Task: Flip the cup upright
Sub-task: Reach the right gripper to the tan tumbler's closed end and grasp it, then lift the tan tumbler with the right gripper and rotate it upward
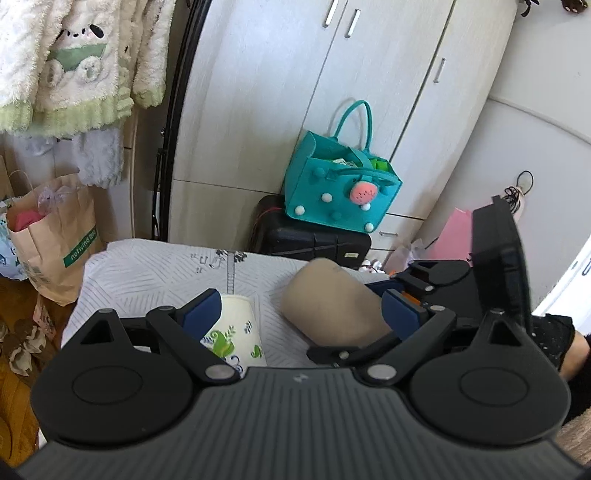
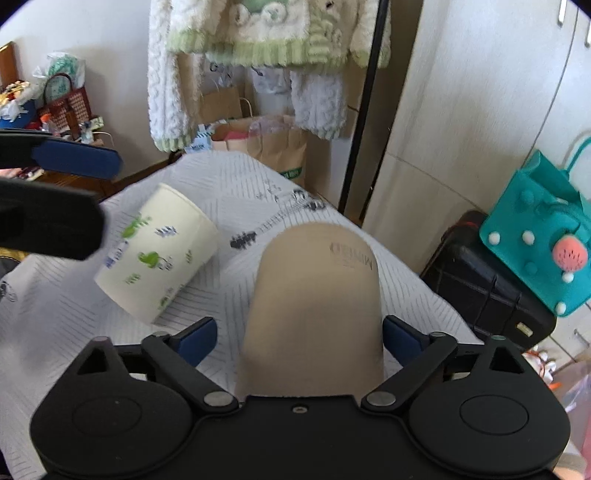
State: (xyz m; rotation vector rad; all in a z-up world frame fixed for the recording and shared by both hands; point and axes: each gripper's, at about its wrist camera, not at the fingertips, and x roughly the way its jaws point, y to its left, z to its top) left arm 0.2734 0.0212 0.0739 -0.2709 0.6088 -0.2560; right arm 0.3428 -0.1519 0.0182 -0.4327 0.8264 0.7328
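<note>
paper cup [image 2: 157, 254] lies beside tan cup [image 2: 314, 306], seemingly apart.

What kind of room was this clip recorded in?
Most likely a bedroom or closet corner at home. A fluffy sweater hangs from a rack, a white wardrobe stands behind, and a teal felt bag sits on a black suitcase. The cups lie on a cloth-covered surface.
</note>
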